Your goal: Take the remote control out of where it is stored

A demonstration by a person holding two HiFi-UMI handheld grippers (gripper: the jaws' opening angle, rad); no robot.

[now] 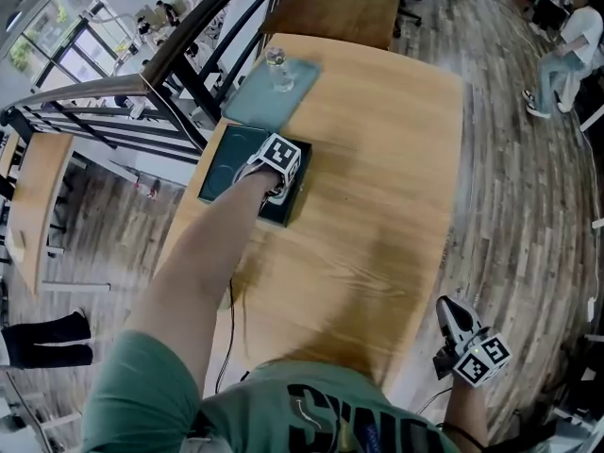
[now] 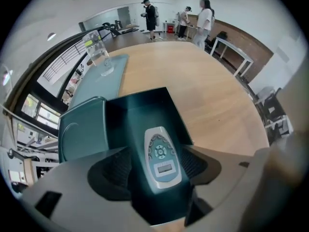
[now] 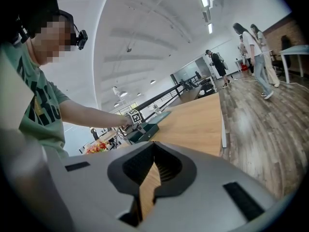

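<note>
Left tool (image 1: 274,192) is over the dark box (image 1: 219,166) at the upper left of the head view, pointing straight down into it. The box sits near the counter's (image 1: 387,159) left edge. In the left gripper view the jaws stand wide apart, one on each side of the remote control (image 2: 162,157), and neither pad touches it. The remote is pale, with a ring of buttons above a small screen. It lies flat in the box's dark section, at the centre of that view and running lengthwise up the frame. Just left of it in that view the box (image 2: 140,111) holds a teal panel (image 2: 81,127) marked with a round outline.

Beyond the box, toward the top of the head view, a flat teal board (image 1: 257,102) lies on the counter with a clear bottle (image 1: 276,68) upright on it. The board is just beside the box's far end.

Right tool (image 1: 451,311) hangs at the lower right of the head view, off the counter's edge and over the plank floor (image 1: 528,206), well apart from the box. Its own view shows the jaws brought together at the tips (image 3: 154,146) with nothing between them, only a sliver of wood showing through lower down. Several people (image 2: 195,21) stand far back in the room.
</note>
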